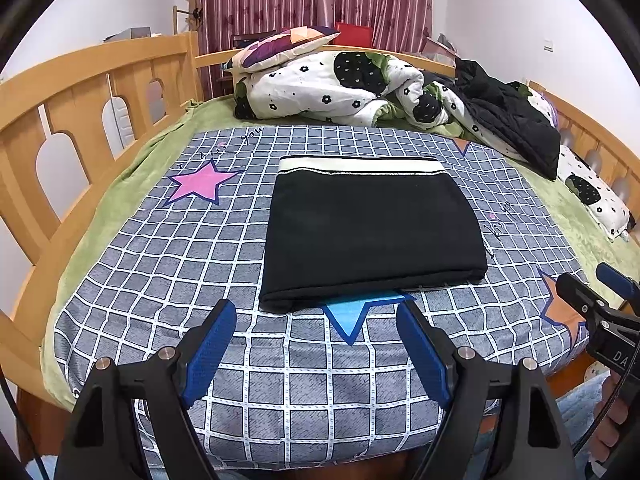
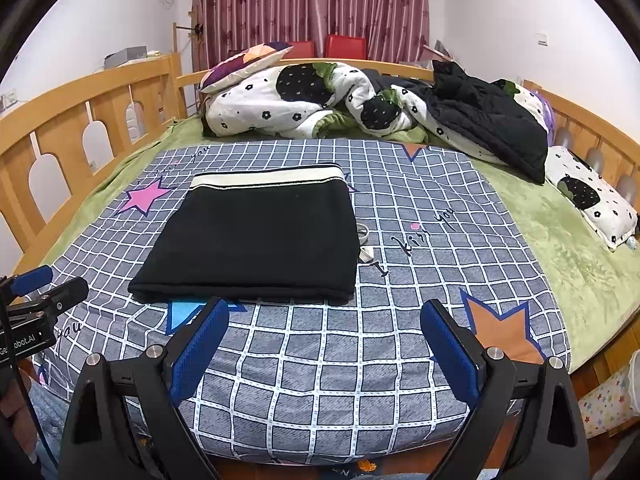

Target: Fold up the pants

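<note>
The black pants (image 1: 374,232) lie folded into a neat rectangle on the grey checked sheet (image 1: 160,264), their cream waistband (image 1: 360,165) at the far edge. In the right wrist view the same pants (image 2: 256,240) lie left of centre, with a white drawstring (image 2: 365,244) poking out at their right side. My left gripper (image 1: 316,316) hovers open just short of the pants' near edge, nothing between its blue pads. My right gripper (image 2: 324,316) also stands open and holds nothing, nearer the pants' right corner. Each gripper shows at the edge of the other's view: the right gripper (image 1: 600,292), the left gripper (image 2: 48,284).
A rumpled white flowered quilt (image 1: 332,88), a patchwork pillow (image 1: 280,46) and a black jacket (image 1: 512,116) are piled at the far end of the bed. Wooden rails (image 1: 80,96) run along both sides. A small pillow (image 2: 592,196) lies on the green blanket (image 2: 560,248) at right.
</note>
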